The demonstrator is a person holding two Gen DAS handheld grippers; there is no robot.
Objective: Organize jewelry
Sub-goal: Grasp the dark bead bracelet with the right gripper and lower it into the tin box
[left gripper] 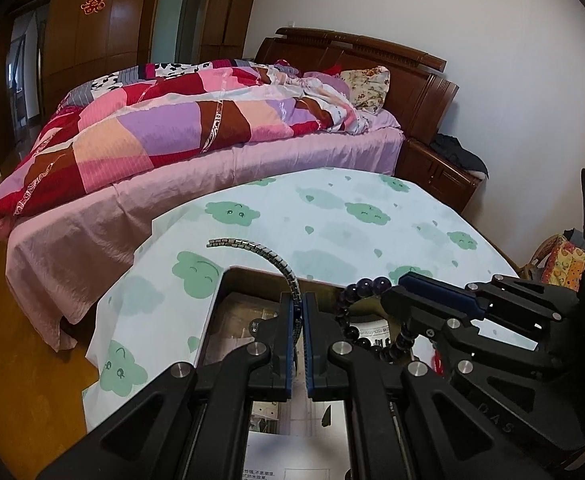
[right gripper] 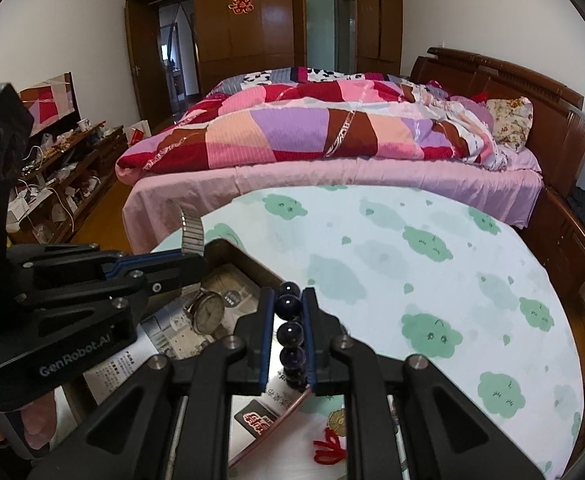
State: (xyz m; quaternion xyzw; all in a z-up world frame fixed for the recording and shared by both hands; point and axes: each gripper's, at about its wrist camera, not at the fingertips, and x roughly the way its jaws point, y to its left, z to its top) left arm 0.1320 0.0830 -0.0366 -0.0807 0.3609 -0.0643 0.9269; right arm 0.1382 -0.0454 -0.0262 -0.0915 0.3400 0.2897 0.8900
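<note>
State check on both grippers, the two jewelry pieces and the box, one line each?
left gripper: shut on the metal watch band
right gripper: shut on the bead bracelet
metal watch band: clamped, free end arching up over the table
bead bracelet: clamped, loop hanging at the box
box: open, lined with newspaper
watch face: inside the box

Ahead of both claws I have bare counter (right gripper: 432, 280) clear to its far edge, with the bed (right gripper: 332, 184) walling off that side. Close in, the open box (left gripper: 228, 280) sits under me, and the left claw (right gripper: 196, 258) crowds my right claw (right gripper: 288, 300) from the left.
</note>
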